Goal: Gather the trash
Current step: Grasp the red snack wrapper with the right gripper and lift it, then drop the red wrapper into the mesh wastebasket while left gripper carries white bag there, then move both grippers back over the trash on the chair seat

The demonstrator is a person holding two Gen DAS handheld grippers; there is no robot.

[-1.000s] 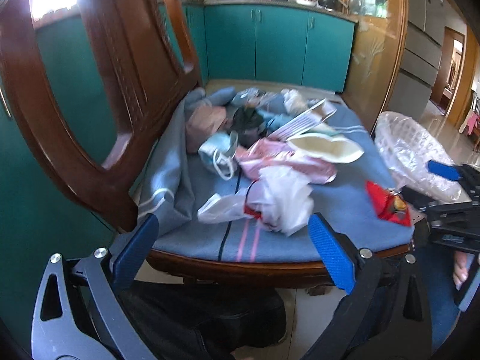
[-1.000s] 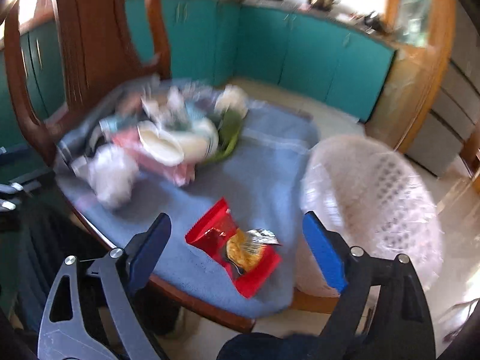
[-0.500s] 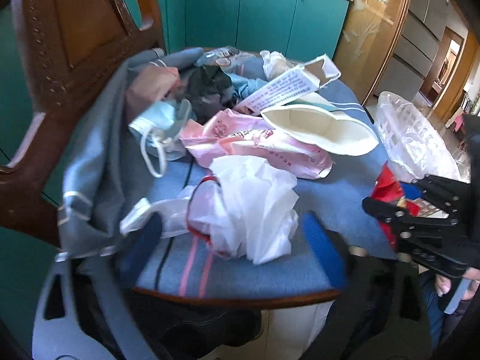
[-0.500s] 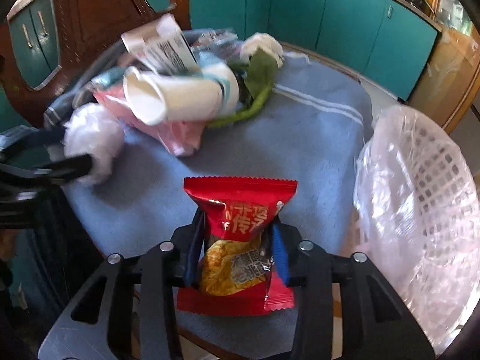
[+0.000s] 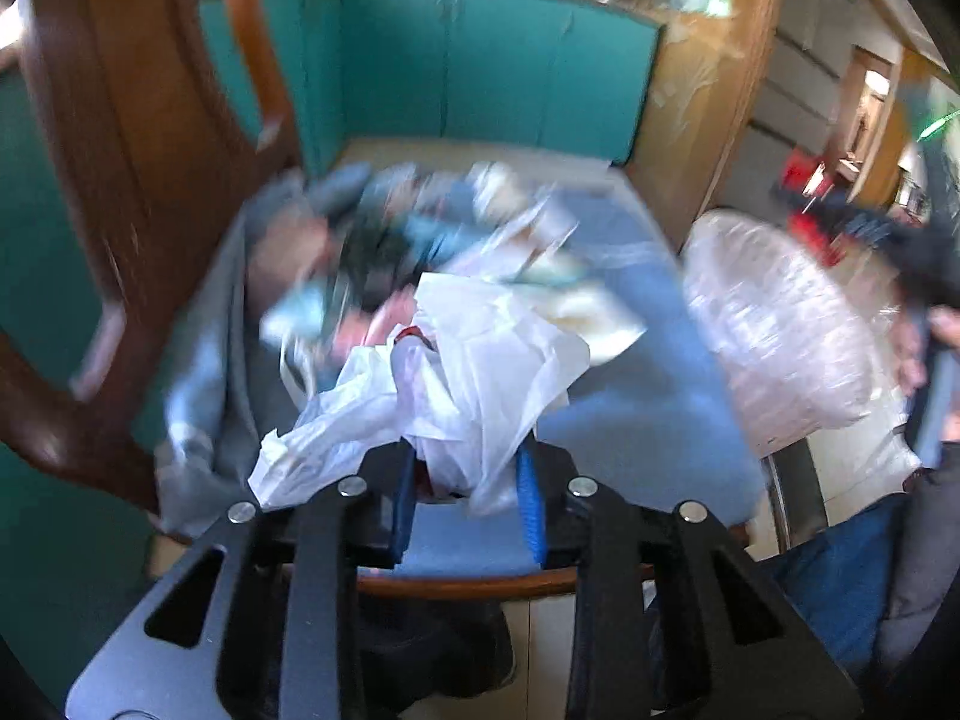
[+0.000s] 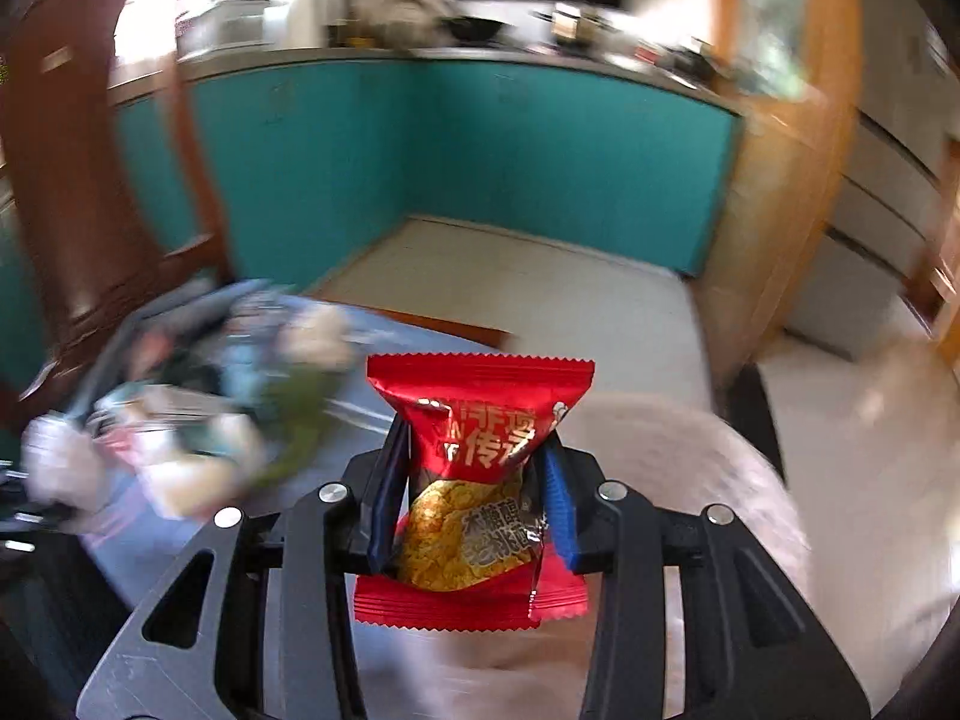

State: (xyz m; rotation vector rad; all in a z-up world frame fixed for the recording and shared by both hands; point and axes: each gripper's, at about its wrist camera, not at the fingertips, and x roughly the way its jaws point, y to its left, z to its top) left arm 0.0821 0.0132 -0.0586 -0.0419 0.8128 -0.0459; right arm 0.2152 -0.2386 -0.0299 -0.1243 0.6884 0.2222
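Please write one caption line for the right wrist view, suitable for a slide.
Right gripper shut on a red snack packet, held above the white bin, blurred trash pile at left.

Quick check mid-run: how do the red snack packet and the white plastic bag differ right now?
The red snack packet is flat, sealed and printed; the white plastic bag is crumpled, thin and plain. The packet sits in the right tongs, lifted by the white mesh basket; the bag sits in the left tongs, over the blue-covered chair seat. Shared: both are clamped trash.

Motion blur smears the trash pile (image 5: 384, 264) beyond telling
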